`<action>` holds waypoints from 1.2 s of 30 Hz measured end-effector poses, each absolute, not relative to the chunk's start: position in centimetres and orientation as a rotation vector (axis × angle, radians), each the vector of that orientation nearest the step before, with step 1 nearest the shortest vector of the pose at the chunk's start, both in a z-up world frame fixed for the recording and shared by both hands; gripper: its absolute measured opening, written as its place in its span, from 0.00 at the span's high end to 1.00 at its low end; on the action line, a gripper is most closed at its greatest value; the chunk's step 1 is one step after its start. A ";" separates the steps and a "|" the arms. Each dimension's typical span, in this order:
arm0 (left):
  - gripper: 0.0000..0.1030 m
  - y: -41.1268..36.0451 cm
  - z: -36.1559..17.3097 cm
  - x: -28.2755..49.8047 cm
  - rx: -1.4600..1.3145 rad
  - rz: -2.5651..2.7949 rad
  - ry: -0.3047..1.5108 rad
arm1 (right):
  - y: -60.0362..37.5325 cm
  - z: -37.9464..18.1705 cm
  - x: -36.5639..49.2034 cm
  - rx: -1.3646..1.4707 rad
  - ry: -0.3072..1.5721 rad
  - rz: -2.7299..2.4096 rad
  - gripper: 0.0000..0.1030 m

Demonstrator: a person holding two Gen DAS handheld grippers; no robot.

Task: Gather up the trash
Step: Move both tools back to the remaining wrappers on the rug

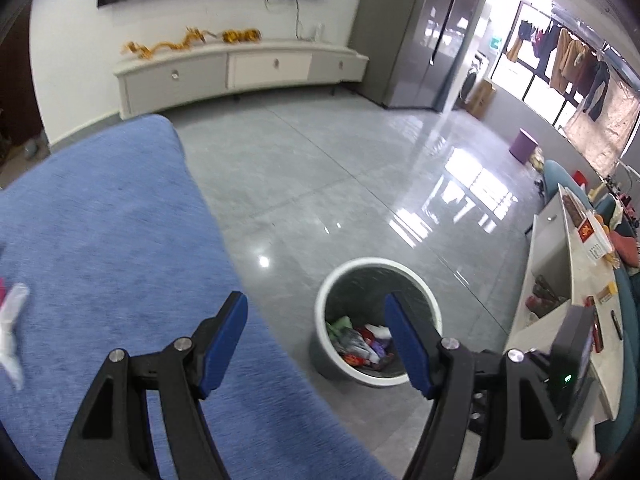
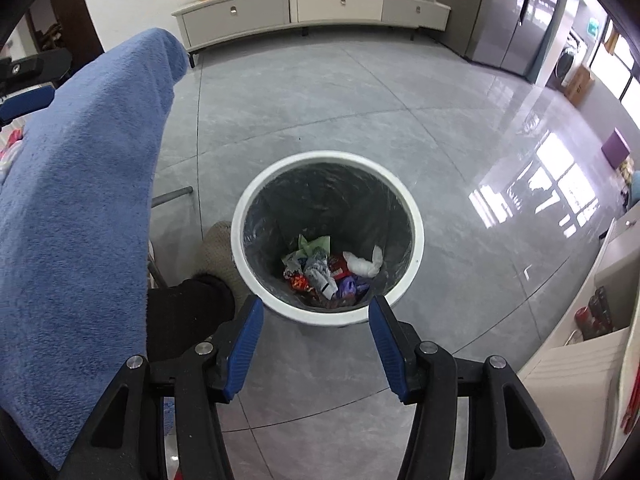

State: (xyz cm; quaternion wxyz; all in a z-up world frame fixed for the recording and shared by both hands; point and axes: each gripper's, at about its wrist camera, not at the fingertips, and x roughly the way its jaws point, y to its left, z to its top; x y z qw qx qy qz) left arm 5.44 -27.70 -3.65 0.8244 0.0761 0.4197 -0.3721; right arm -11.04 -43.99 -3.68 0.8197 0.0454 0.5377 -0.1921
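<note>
A white-rimmed trash bin point(image 2: 416, 232) with a black liner stands on the grey floor and holds several wrappers and a crumpled white tissue point(image 2: 364, 264). My right gripper point(image 2: 316, 316) is open and empty, directly above the bin's near rim. My left gripper point(image 1: 316, 316) is open and empty, over the edge of the blue-covered table point(image 1: 112, 220), with the bin point(image 1: 432, 300) below to its right. A crumpled white and pink wrapper point(image 1: 10, 320) lies on the blue cloth at the far left.
A low white TV cabinet point(image 1: 240, 72) lines the far wall, a steel fridge point(image 1: 436, 36) at back right. A white side counter point(image 1: 576, 288) with boxes stands right. A purple stool point(image 1: 524, 146) sits on the floor. A person's foot point(image 2: 216, 252) is left of the bin.
</note>
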 end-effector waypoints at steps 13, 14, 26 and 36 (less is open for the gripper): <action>0.33 -16.4 -1.8 6.2 0.096 -0.664 0.853 | -38.0 0.7 -9.3 -0.057 1.063 -0.347 0.49; 0.33 -15.5 -1.7 6.3 0.087 -0.658 0.852 | -37.3 1.0 -9.1 -0.071 1.057 -0.341 0.49; 0.33 -2.4 -1.6 7.3 -0.001 -0.526 0.806 | -28.3 3.8 -5.7 -0.256 1.018 -0.253 0.49; 0.33 6.6 -4.2 9.0 -0.096 -0.415 0.838 | -22.2 3.4 -0.4 -0.221 0.997 -0.051 0.49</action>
